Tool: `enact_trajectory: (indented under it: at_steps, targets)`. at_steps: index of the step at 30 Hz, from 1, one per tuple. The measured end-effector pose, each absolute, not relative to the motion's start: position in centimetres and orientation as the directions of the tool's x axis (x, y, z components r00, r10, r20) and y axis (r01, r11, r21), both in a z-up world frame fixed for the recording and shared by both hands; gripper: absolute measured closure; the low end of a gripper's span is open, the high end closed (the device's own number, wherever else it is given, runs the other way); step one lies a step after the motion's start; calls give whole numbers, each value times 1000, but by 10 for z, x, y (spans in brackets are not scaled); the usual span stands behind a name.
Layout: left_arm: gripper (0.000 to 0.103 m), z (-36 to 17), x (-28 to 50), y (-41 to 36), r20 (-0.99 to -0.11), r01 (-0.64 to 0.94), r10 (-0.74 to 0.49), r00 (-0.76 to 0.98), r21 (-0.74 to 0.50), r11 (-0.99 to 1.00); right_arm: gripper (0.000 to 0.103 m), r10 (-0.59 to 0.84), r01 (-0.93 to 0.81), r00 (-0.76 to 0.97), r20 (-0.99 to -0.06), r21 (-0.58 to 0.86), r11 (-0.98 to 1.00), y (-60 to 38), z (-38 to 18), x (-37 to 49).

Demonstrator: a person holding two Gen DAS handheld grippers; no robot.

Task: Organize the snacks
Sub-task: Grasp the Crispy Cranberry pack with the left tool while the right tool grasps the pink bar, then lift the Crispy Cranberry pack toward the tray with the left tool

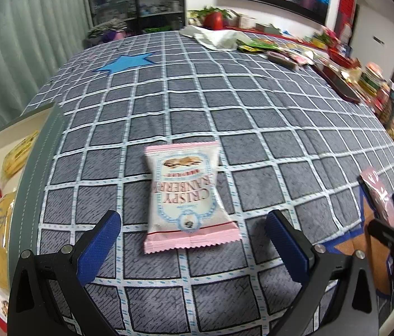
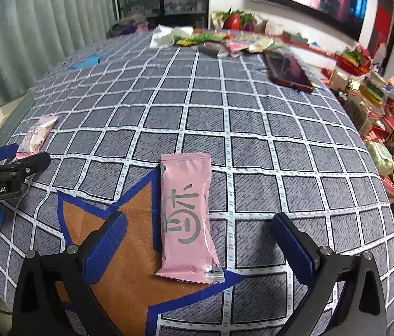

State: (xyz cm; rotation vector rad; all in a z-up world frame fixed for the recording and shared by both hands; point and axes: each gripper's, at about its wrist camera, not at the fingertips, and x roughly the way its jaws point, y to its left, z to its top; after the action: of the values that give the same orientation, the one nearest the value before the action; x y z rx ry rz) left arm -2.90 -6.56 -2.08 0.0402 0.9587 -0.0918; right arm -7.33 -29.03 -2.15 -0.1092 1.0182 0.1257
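Where the quilted cloth (image 1: pixel 225 106) lies, a crinkly cranberry packet (image 1: pixel 187 193) rests flat.

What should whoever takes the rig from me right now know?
Left gripper: open, empty, straddling the cranberry packet lying flat on the cloth.
Right gripper: open, empty, straddling the pink bar on the orange star.
Box at far left already holds several snacks.
Left to do: probably grip both and move them to the box. More snacks lie at the far edge.
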Motion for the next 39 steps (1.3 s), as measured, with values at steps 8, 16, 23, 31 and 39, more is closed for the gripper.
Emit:
enact_trajectory:
  at_steps: [8,16,23,31,39]
  targets:
    - [5,-17,-17,-85,-872,233,-120,474,-8,973,10,41,-191,357,-933,-30,981,-284,-19,-46]
    - [48,-4,-25,-79,-858,257,-190,478,-70,964,77,94,-206,332,-938,25,978,-278,-4,-41]
    - [48,30,-51,-61,-801,226,-168,574,-42,973,77,207,-219,330,-921,139,966,-268,10,-47]
    - [47,63,-69,-15,-760,153,-115,640,-21,988,77,291,-317,325,-900,187,930,-215,32,-46]
    - [47,77,-87,35,-745,74,-30,667,25,997,77,325,-417,308,-894,181,891,-158,55,-48]
